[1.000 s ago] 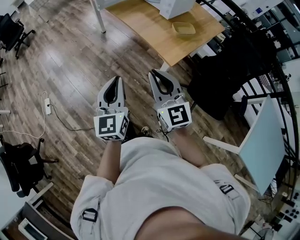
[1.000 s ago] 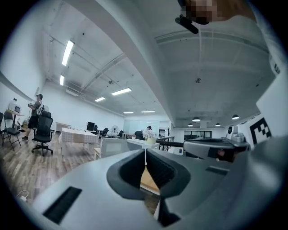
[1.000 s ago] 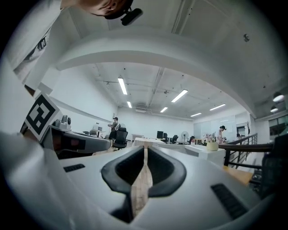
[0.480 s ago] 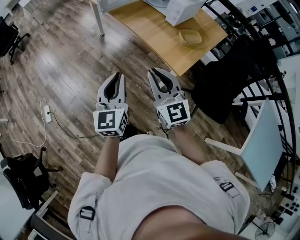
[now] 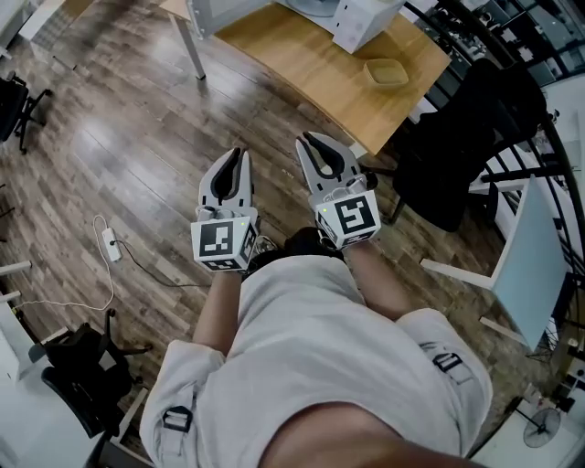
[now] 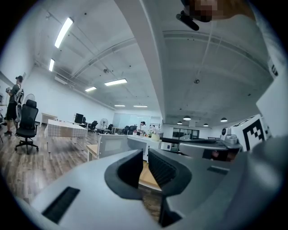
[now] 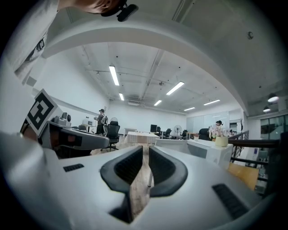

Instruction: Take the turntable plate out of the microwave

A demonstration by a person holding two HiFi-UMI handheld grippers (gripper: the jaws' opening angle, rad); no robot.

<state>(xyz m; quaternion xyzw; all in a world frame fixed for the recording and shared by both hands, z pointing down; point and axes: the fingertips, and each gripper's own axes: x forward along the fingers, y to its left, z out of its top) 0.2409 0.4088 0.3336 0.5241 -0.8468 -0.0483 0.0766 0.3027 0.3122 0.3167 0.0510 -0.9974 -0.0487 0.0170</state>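
the task is at its opening step: the approach. the person stands on a dark wood-plank floor [image 5: 137, 137] with both tools held level at waist height, side by side, pointing toward twelve o'clock. the grey left gripper [image 5: 237, 155] and the grey right gripper [image 5: 312, 140] are both empty. their own views show the ribbed black pads a narrow slit apart, having just been opening, with only floor and far furniture in the gap.

at about one o'clock from the grippers, well apart from them, stands a light wooden table [image 5: 302, 64]. it carries a white boxy appliance [image 5: 364, 20], cut off by the top edge. i take it for the microwave, though its door cannot be read from here. a shallow tan dish [image 5: 386, 71] sits near it, at its five o'clock. the turntable plate shows in no view; presumably it is inside.

next, by my reckoning, the grippers must reach the table and one must get the door open. the jaws will need to spread wider to take the plate's rim without tilting it.
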